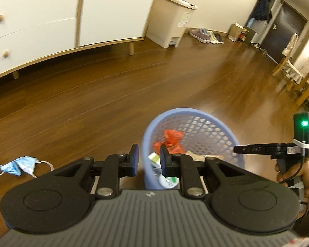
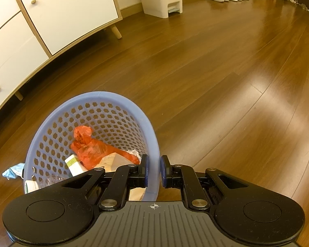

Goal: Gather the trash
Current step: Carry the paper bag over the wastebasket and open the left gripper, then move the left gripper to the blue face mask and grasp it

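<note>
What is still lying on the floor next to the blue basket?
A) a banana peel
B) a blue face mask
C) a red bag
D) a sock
B: a crumpled blue face mask lies on the wooden floor beside the blue basket, while the red bag is already inside the basket; no banana peel or sock shows.

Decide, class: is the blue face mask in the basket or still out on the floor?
Out. The face mask lies crumpled on the wooden floor, left of the blue basket, which already holds a red bag.
</note>
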